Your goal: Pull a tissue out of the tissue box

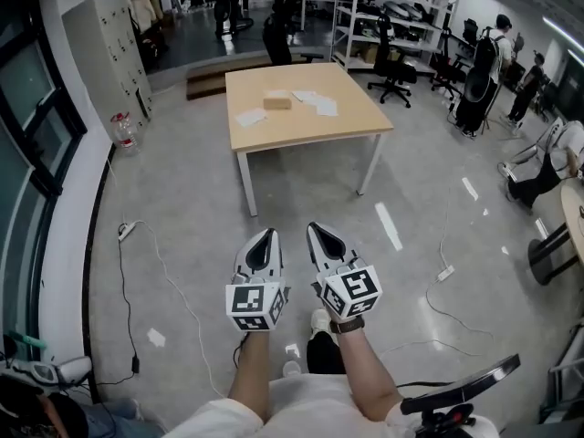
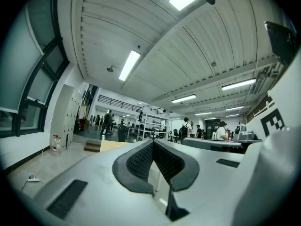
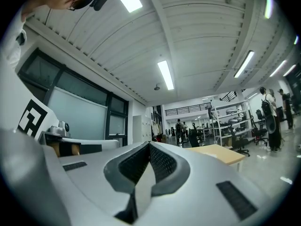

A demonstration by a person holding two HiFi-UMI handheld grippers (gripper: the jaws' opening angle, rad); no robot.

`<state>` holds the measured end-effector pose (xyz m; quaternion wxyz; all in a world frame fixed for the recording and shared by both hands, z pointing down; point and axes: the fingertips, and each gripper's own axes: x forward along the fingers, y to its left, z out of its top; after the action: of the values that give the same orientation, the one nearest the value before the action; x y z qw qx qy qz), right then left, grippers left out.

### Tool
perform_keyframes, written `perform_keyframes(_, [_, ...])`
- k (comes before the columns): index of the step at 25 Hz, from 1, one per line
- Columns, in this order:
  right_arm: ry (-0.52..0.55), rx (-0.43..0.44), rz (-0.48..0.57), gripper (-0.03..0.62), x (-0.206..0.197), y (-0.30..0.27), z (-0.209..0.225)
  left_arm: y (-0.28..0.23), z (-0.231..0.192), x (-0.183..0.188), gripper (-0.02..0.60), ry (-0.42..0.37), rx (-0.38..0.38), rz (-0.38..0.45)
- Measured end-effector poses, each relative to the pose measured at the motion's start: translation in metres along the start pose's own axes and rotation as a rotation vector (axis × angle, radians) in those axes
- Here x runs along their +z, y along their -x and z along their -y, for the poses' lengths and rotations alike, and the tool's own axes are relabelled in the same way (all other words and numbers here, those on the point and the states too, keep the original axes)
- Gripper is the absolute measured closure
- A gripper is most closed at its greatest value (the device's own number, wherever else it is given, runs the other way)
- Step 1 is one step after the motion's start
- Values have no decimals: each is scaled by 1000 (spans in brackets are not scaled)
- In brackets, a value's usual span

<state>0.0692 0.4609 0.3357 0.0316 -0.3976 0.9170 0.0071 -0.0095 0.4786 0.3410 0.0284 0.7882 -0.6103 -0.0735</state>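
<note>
Starting condition of the task, with no step yet begun. The left gripper (image 1: 266,234) and right gripper (image 1: 315,228) are held side by side close to the person's body, above the floor and well apart from the table (image 1: 301,128). In each gripper view the jaws stand tip to tip with nothing between them, so both claws are closed and empty. The small brown box (image 1: 276,103), judged to be the tissue box, lies near the middle of the table top, a little toward its far edge. Whether a tissue stands out of its slot is too small to tell. White sheets (image 1: 315,101) lie between the box and the right edge, and another sheet (image 1: 249,117) lies near the left edge; whether these are tissues cannot be told. Remaining: approach the table, open a claw, take the tissue and draw it out, probably with the other claw steadying the box. The floor between the person and the table looks free. A cable with a power strip (image 1: 125,231) lies off to the left, and office chairs (image 1: 392,67) and shelving (image 1: 365,16) stand beyond the table's far right corner.
</note>
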Motion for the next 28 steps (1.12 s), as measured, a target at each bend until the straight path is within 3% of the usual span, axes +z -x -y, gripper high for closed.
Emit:
perform_keyframes(7, [2,45,33,591,-2,-91,59,-91,-35,4,580,-11,23,12])
perform_keyframes(15, [4,55,149,590,44,-195,167,-220,-68,39,580,-89,93,84])
perform_keyframes(22, [3,93,143,591,39,-244,222,-297,-89,33,580,-93,149,83])
perform_keyframes(28, [-12,103,88,591,6,-274,252,-336,-102,-2,580,-54,164,21])
